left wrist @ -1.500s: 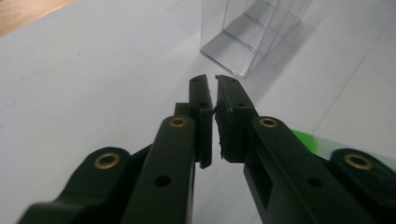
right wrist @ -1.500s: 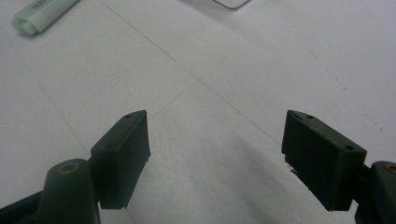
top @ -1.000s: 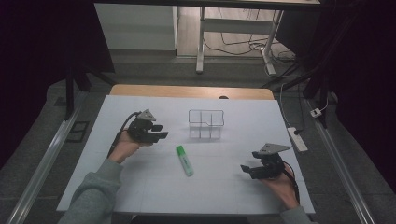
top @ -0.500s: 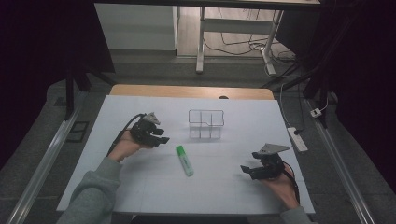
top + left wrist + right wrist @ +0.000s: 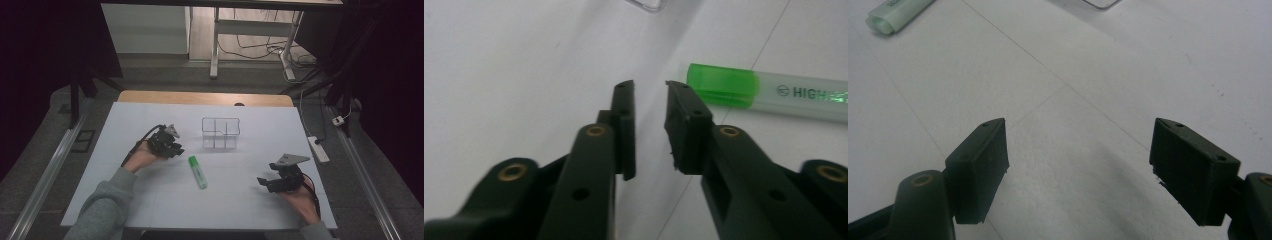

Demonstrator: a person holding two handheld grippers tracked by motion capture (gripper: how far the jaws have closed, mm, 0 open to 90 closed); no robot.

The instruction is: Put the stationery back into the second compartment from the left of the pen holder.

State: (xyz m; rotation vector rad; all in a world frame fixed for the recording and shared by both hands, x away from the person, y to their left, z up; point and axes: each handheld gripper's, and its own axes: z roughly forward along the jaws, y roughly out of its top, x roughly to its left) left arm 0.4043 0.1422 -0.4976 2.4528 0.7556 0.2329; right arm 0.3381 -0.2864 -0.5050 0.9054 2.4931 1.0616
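A green highlighter (image 5: 197,171) lies on the white table, cap end pointing away from the person. My left gripper (image 5: 176,150) hovers just left of the cap. In the left gripper view its jaws stand a narrow gap apart with nothing between them (image 5: 649,86), and the highlighter (image 5: 769,92) lies just beyond the right jaw, green cap nearest. My right gripper (image 5: 263,183) rests low at the front right, well away from the highlighter. Its jaws are wide open over bare table (image 5: 1078,125), with the highlighter's end (image 5: 895,15) far off at the upper left.
A clear plastic organizer (image 5: 220,132) with compartments stands behind the highlighter at mid-table; its corner (image 5: 649,5) edges into the left gripper view. A white power strip (image 5: 319,149) lies off the table's right edge. The white table top (image 5: 150,200) stretches wide in front.
The left gripper has slid a little right and toward the person, closer to the highlighter's cap. The right gripper and the highlighter have stayed put.
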